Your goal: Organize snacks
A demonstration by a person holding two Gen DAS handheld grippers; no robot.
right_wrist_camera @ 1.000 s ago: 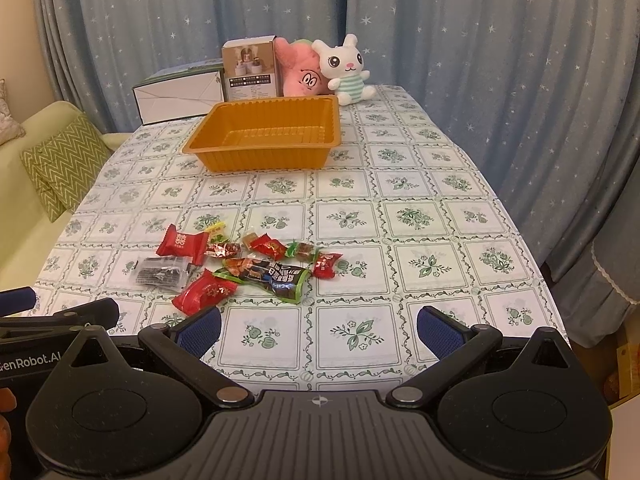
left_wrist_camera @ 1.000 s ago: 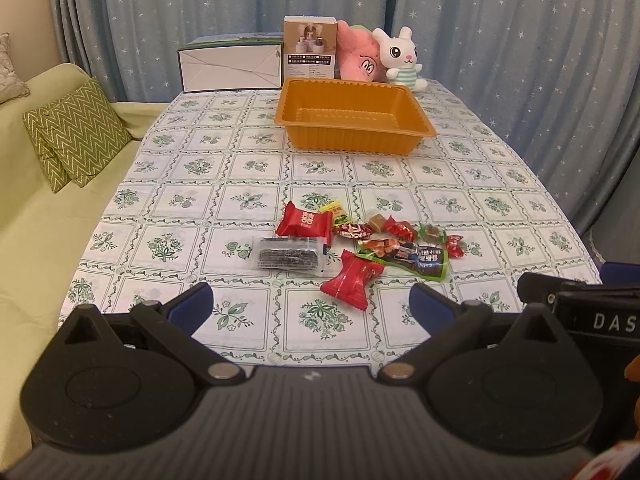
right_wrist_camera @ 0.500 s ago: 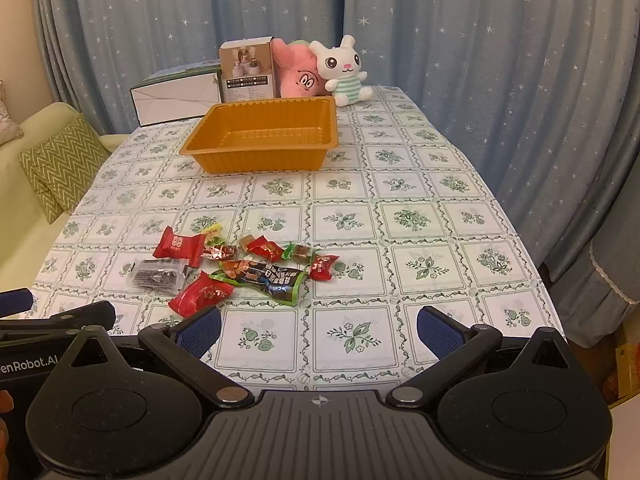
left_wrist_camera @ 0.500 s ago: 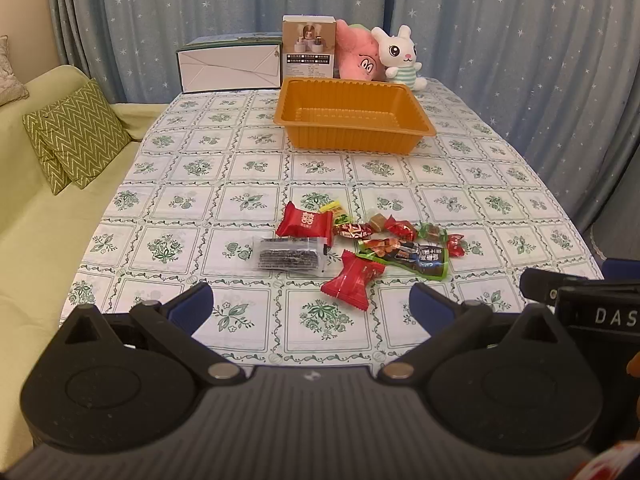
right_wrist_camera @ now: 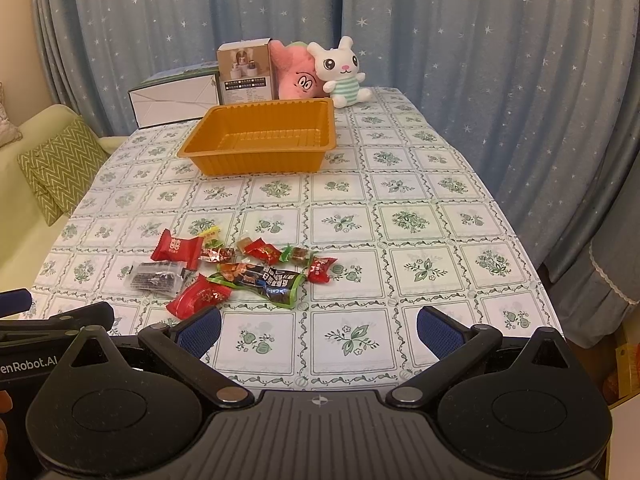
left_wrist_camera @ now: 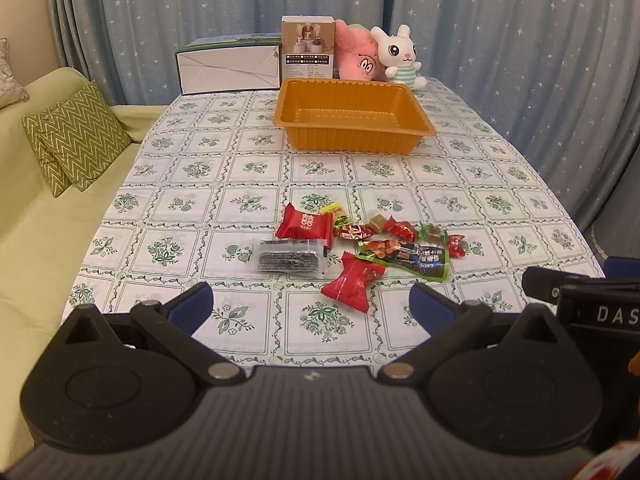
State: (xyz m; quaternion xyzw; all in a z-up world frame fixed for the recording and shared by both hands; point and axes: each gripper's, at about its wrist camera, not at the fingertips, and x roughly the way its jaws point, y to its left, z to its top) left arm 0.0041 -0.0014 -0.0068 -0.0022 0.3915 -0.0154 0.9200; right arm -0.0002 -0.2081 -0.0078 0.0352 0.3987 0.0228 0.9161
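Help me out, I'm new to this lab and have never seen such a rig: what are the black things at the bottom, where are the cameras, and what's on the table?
Those are two hand-held grippers, each with a camera looking along its blue-tipped fingers. One picture comes from the left gripper, the other from the right gripper. Both are open and hold nothing. On the tablecloth lies a pile of wrapped snacks, and beyond it an empty orange tray. Boxes and two plush toys stand at the far end.
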